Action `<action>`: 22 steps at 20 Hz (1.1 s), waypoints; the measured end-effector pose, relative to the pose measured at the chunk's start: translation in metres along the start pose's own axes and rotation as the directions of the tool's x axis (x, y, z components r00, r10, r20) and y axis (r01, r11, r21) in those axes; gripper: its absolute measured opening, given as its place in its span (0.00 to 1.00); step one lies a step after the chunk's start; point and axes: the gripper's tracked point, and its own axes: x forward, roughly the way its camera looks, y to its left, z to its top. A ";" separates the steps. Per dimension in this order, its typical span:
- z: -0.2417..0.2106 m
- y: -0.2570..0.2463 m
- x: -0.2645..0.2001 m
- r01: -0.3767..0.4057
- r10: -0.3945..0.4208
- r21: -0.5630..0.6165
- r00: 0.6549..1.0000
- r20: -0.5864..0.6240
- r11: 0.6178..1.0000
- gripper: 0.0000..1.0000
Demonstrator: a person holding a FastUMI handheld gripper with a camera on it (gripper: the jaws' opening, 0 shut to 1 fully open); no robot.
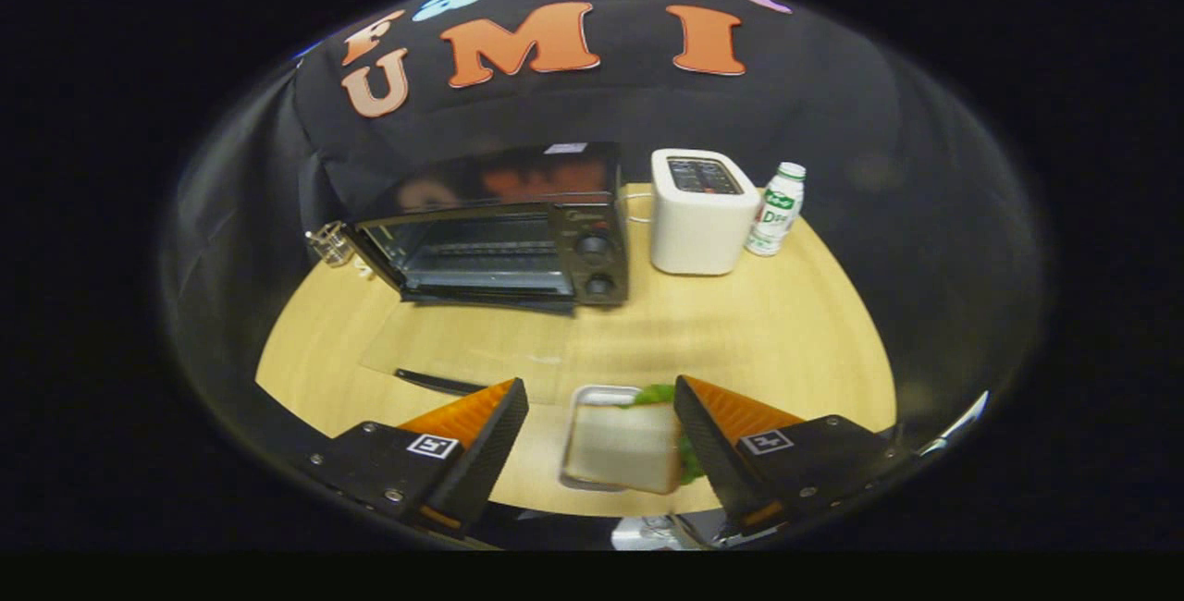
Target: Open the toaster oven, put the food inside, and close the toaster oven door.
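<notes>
A black toaster oven [499, 240] stands at the back of the wooden table [758, 333]. Its glass door [472, 342] lies folded down flat toward me, with the dark handle [435, 382] at the near end. The rack inside looks bare. A sandwich [622, 446] of white bread with green lettuce rests on a small metal tray [592, 393] at the table's near edge. My gripper [599, 388] is open and wide, with the tray and sandwich between its fingers. The sandwich lies close against the right finger, and a clear gap separates it from the left finger.
A white pop-up toaster [698, 222] stands right of the oven, with a small white and green bottle [777, 210] beside it. A small clear object [331, 243] sits at the oven's left. Bare wood lies between the tray and the toaster.
</notes>
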 end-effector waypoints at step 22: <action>-0.089 -0.012 0.033 -0.170 0.261 0.374 0.943 -0.208 0.912 0.49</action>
